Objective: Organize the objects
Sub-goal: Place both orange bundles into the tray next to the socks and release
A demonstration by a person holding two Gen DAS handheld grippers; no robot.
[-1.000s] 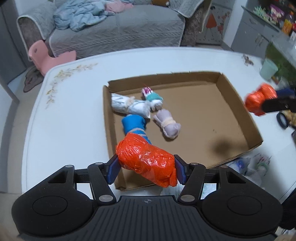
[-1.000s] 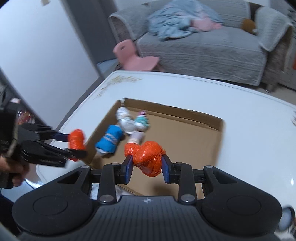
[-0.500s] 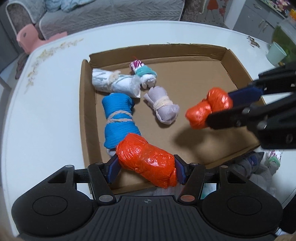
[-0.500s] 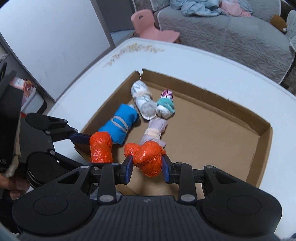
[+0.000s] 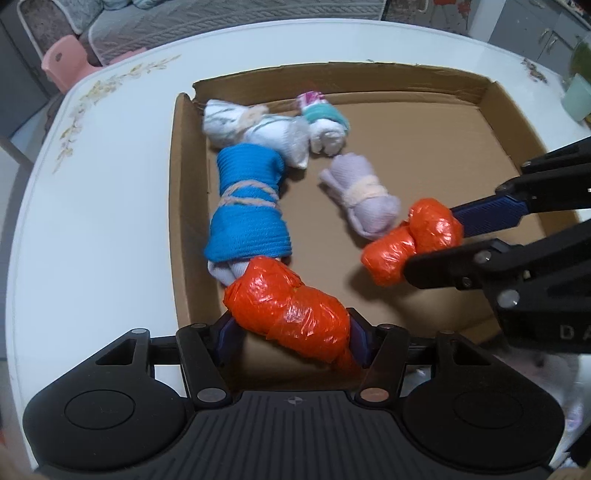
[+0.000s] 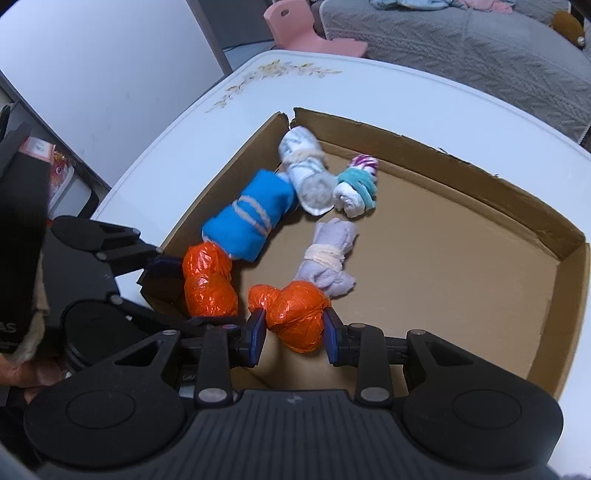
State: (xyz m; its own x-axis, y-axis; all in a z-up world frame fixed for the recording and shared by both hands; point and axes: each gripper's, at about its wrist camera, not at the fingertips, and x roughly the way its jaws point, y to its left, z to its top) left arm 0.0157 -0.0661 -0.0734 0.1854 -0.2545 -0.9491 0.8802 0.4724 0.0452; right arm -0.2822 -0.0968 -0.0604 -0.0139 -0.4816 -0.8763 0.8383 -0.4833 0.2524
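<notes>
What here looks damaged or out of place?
The box has a torn, split far-left corner and ragged rim. A heap of bundles lies outside it on the table. Nothing is spilled.

The place was a home, most likely a living room. Behind the worktop (image 6: 424, 96) stood a grey sofa (image 6: 461, 40) with a quilted cover, and loose clothes (image 6: 436, 4) in light blue and pink lay on its seat. A small pink plastic chair (image 6: 306, 31) stood on the floor in front of the sofa. The worktop itself was white and round-cornered, with a printed pattern of flowers (image 5: 85, 110) near its edge, as a family dining table has. At one side grey cabinets (image 5: 535, 33) with handles were visible.
</notes>
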